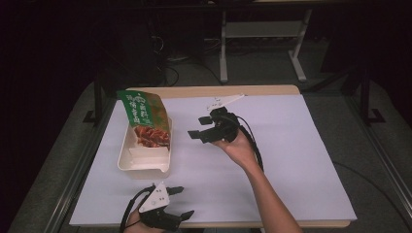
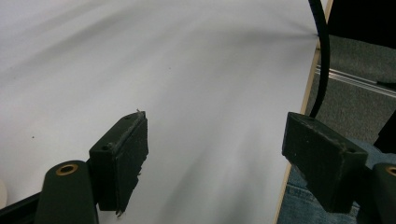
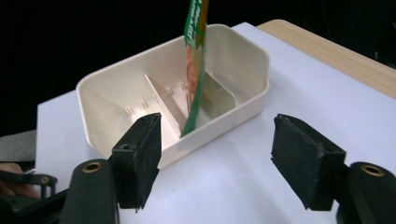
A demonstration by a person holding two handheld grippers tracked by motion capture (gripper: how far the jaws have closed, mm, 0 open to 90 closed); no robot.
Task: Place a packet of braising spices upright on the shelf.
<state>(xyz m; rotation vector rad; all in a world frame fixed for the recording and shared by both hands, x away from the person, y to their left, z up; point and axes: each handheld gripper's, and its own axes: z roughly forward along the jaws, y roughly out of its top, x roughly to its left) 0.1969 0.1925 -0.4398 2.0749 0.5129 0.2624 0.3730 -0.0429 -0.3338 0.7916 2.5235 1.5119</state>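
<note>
A green and orange food packet (image 1: 145,116) stands on edge in a cream divided box (image 1: 127,155) at the table's left; in the right gripper view the packet (image 3: 195,70) leans in the box (image 3: 243,100) beside a divider. My right gripper (image 1: 200,127) hovers just right of the box, jaws pointing toward it, open and apart from the packet, with nothing between them (image 3: 215,156). My left gripper (image 1: 182,201) rests near the front edge, open over bare white surface (image 2: 215,163).
A white sheet (image 1: 291,155) covers the wooden table, whose edge (image 1: 272,90) shows at the back. A black cable (image 2: 322,60) hangs past the table's side. Table legs and cables stand on the dark floor behind.
</note>
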